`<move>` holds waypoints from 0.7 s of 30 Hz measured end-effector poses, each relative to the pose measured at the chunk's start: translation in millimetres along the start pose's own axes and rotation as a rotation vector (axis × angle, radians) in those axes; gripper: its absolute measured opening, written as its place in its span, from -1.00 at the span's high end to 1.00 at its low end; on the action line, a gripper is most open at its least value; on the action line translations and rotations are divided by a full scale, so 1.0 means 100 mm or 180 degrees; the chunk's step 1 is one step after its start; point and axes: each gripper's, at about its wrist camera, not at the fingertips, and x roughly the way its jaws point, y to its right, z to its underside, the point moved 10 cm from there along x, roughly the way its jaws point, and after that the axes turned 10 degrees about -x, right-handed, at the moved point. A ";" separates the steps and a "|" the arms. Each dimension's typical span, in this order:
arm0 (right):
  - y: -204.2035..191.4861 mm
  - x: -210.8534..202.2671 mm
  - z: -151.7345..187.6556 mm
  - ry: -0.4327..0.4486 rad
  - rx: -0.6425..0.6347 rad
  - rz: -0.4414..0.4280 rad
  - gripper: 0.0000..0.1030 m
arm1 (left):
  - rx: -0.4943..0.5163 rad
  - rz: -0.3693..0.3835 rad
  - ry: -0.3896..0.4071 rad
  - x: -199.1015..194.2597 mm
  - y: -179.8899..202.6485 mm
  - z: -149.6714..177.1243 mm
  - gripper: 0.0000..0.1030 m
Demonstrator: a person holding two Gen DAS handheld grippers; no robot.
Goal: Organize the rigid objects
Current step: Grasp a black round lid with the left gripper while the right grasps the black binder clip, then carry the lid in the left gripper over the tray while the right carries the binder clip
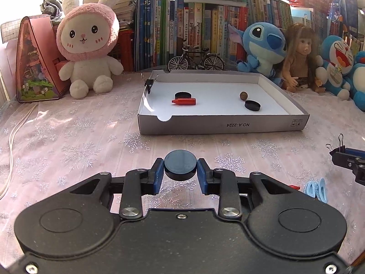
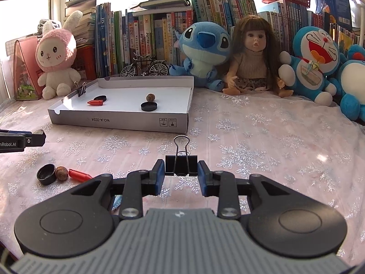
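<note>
My left gripper (image 1: 180, 167) is shut on a black round cap (image 1: 180, 164), held just above the cloth. My right gripper (image 2: 181, 167) is shut on a black binder clip (image 2: 181, 164) with its wire handles up. Ahead lies a shallow white box (image 1: 228, 125) holding two black caps (image 1: 183, 95) (image 1: 252, 105), a red crayon-like piece (image 1: 184, 101), a brown nut (image 1: 243, 95) and a binder clip (image 1: 149, 83) on its left wall. On the cloth to the right gripper's left lie an upturned black cap (image 2: 46, 174), a nut (image 2: 62, 173) and a red piece (image 2: 79, 174).
Plush toys, a doll (image 2: 252, 57), a model bicycle (image 1: 196, 61) and rows of books line the back. A pink triangular box (image 1: 37, 59) stands at the left. A white cable (image 1: 11, 141) runs along the left. Light blue clips (image 1: 316, 190) lie on the snowflake cloth.
</note>
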 end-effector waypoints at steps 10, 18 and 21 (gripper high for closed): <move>-0.03 0.12 -0.11 -0.0062 0.0066 -0.0035 0.30 | 0.0000 0.0068 0.0009 0.06 0.07 -0.17 0.42; -0.07 0.23 -0.25 -0.0081 0.0107 -0.0100 0.30 | 0.0027 0.0116 0.0069 0.10 0.13 -0.37 0.42; -0.06 0.28 -0.31 -0.0099 0.0168 -0.0119 0.30 | 0.0056 0.0131 0.0112 0.12 0.16 -0.46 0.42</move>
